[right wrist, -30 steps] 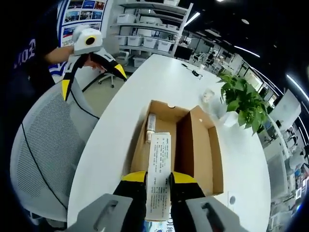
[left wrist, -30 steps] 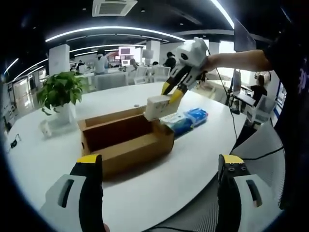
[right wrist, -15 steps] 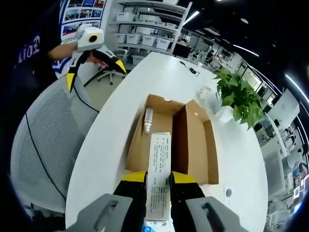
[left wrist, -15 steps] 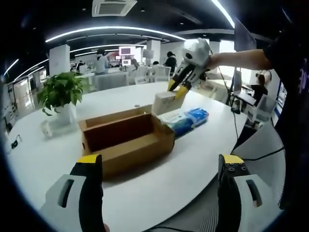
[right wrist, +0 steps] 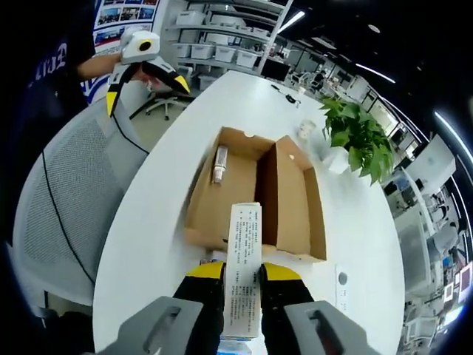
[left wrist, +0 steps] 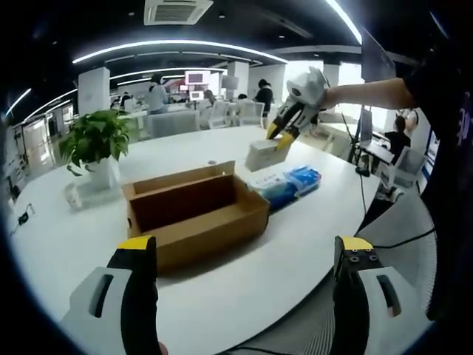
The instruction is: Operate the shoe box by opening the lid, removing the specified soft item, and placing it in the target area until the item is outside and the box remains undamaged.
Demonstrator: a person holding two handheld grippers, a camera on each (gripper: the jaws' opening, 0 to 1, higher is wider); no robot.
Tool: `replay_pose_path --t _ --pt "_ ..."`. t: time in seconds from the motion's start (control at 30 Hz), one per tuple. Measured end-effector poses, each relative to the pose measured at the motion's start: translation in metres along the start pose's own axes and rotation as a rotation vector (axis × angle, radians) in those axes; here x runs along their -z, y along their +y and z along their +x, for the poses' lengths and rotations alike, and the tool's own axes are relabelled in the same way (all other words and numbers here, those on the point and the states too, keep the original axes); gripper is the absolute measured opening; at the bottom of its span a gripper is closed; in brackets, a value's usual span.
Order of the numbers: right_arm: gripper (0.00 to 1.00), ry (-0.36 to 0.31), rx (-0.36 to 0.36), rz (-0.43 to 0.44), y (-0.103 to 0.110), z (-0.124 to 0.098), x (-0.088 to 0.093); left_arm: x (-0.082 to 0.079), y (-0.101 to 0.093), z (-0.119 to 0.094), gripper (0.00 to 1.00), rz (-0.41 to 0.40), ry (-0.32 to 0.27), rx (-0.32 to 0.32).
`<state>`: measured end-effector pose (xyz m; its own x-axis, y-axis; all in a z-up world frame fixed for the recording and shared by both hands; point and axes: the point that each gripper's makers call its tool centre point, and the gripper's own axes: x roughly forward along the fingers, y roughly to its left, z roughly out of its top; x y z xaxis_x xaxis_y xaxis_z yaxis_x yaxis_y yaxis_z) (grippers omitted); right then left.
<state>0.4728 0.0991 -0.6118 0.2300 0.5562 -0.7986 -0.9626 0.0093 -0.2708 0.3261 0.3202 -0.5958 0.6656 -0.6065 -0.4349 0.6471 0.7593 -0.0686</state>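
The cardboard shoe box (left wrist: pixel 194 209) lies open on the white table (left wrist: pixel 244 277), its lid folded back beside it (right wrist: pixel 292 196). A small pale tube (right wrist: pixel 219 162) lies inside the box. My right gripper (right wrist: pixel 244 272) is shut on a white soft pack with printed text (right wrist: pixel 244 255) and holds it in the air past the box's end, above the blue packs (left wrist: pixel 290 183). From the left gripper view the same right gripper (left wrist: pixel 284 133) and white pack (left wrist: pixel 266 154) hang right of the box. My left gripper (left wrist: pixel 245 244) is open and holds nothing, near the table's edge.
A potted plant (left wrist: pixel 92 142) and a small white cup (left wrist: pixel 72 195) stand behind the box. A grey mesh chair (right wrist: pixel 66 200) sits at the table's edge. A small round mark (right wrist: pixel 341 278) is on the table. Desks and people fill the office behind.
The right gripper has carried the white pack out from over the box and farther to the right, above the blue packs. The left gripper has stayed open and still.
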Motion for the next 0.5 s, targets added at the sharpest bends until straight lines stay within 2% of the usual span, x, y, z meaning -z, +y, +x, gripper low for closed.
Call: replay_pose_path --t 0.1,0.27,0.5 --pt "0.13 0.016 0.005 -0.016 -0.001 -0.002 0.008 0.002 0.000 0.001 0.99 0.009 0.016 -0.007" --pt "0.13 0.046 0.011 -0.014 -0.007 -0.008 0.030 -0.001 -0.003 0.003 0.99 0.000 0.010 -0.004" --pt "0.13 0.067 0.025 -0.008 -0.010 -0.018 0.045 -0.003 -0.006 0.006 0.99 0.005 0.015 0.000"
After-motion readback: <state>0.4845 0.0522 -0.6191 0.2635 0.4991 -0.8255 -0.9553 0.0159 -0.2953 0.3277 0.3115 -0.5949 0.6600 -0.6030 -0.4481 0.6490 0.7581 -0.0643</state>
